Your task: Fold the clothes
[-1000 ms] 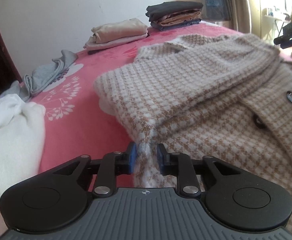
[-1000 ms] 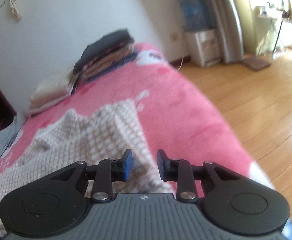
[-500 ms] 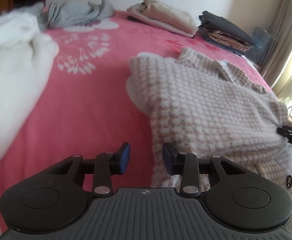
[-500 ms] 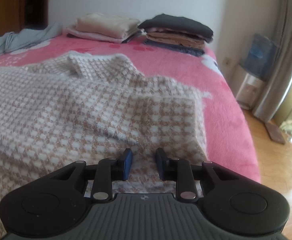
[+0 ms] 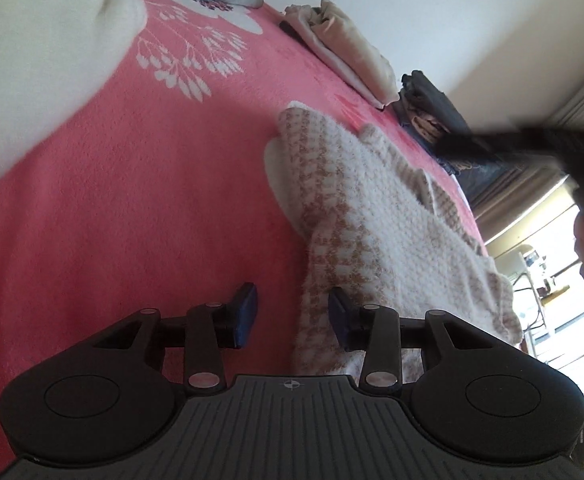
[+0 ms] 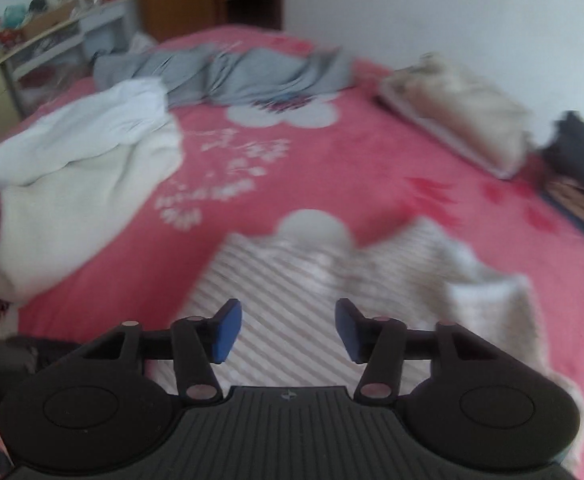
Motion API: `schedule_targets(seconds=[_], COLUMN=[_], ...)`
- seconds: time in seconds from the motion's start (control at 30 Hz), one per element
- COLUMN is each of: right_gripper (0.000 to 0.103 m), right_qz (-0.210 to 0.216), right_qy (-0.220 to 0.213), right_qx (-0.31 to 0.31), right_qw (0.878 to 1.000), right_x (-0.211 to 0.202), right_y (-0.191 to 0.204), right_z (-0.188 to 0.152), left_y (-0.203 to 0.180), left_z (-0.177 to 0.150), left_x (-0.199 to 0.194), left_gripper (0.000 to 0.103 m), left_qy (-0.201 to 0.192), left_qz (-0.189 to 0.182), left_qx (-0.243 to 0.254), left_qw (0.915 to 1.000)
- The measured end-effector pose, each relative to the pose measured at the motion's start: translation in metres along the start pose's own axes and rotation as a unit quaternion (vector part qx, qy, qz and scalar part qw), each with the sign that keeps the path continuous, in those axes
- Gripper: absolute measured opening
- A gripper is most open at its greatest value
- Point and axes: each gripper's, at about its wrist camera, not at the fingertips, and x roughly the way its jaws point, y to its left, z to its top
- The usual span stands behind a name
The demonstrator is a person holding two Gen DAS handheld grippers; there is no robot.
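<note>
Both the left gripper point(image 5: 291, 318) and right gripper point(image 6: 288, 330) are opening, having let the checked cardigan point(image 5: 343, 216) go on the bed point(image 5: 132, 200), fold laid.

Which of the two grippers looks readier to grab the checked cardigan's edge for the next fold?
Probably the left gripper: its opening jaws straddle the checked cardigan's edge. The right gripper, jaws opening and empty, hangs above the garment's middle in a blurred view.

Daylit fisheye views; right wrist view motion-blurred, window point(image 5: 547, 280) glaring.
</note>
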Motion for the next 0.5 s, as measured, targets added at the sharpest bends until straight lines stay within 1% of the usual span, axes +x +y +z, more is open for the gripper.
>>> schedule_targets(seconds=[0.13,0.2,0.27,0.3,0.33,0.37,0.4,0.47,0.5], right_gripper=[0.065,0.066,0.066,0.062,0.056,0.032,0.014,0.010,0.009], right_qz=[0.004,-0.017,-0.032,-0.036,-0.040,-0.044,-0.046,-0.051,-0.052], right_qy=[0.068,0.095,0.125,0.140,0.155,0.166,0.162,0.150,0.131], right_qx=[-0.042,-0.082,-0.127,-0.145,-0.163,-0.178,-0.178,-0.175,-0.164], right_qw=[0.997,0.992,0.983,0.979,0.973,0.969,0.970,0.972,0.976], right_x=[0.067,0.094,0.114,0.120,0.126,0.131,0.129,0.125,0.118], right_y=[0.035,0.051,0.064,0.068,0.072,0.076,0.075,0.073,0.070], right_z=[0.044,0.055,0.059,0.058,0.057,0.056,0.055,0.055,0.054], left_y=[-0.001,-0.002,-0.003,-0.003,-0.004,-0.003,-0.003,-0.002,-0.002], left_z=[-0.002,-0.003,-0.005,-0.005,-0.006,-0.006,-0.006,-0.006,-0.006], left_x=[0.001,0.001,0.001,0.001,0.001,0.002,0.002,0.002,0.002], left_gripper=[0.040,0.040,0.040,0.040,0.040,0.040,0.040,0.040,0.040], left_qy=[-0.004,-0.004,-0.005,-0.005,-0.005,-0.005,-0.005,-0.005,-0.004], left_qz=[-0.001,0.000,0.004,0.006,0.007,0.007,0.007,0.007,0.007], left_qx=[0.014,0.015,0.018,0.019,0.018,0.016,0.014,0.010,0.009], left_qw=[0.9999,0.9999,0.9998,0.9998,0.9998,0.9998,0.9999,0.9999,0.9999])
